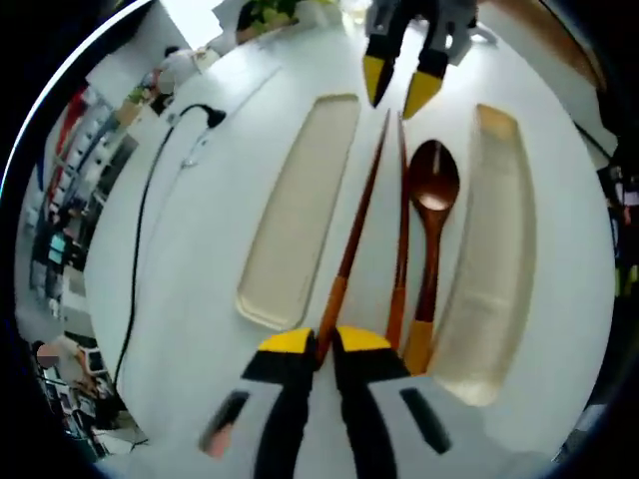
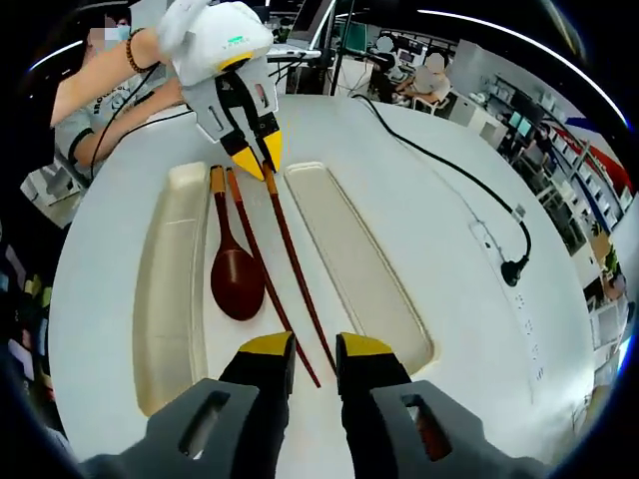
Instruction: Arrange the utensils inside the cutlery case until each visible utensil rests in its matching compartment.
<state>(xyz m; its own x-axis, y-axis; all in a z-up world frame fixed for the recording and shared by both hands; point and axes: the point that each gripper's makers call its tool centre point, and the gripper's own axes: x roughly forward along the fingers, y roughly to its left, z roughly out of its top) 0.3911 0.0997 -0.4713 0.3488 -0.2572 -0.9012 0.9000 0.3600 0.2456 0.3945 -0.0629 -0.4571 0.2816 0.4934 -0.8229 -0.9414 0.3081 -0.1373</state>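
The left gripper (image 1: 324,342) was clenched on one chopstick (image 1: 351,239) at its orange end; the right gripper (image 2: 314,351) stood released over the tips. The second chopstick (image 1: 401,230) and spoon (image 1: 431,200) lay on the white table (image 1: 200,259) between two case halves (image 1: 300,210)

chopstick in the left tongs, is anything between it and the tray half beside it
Nothing visible does. The left tongs are shut on the handle end of one chopstick, and the beige tray half lies right alongside it with only bare white table between. The other chopstick and the spoon lie on the far side.
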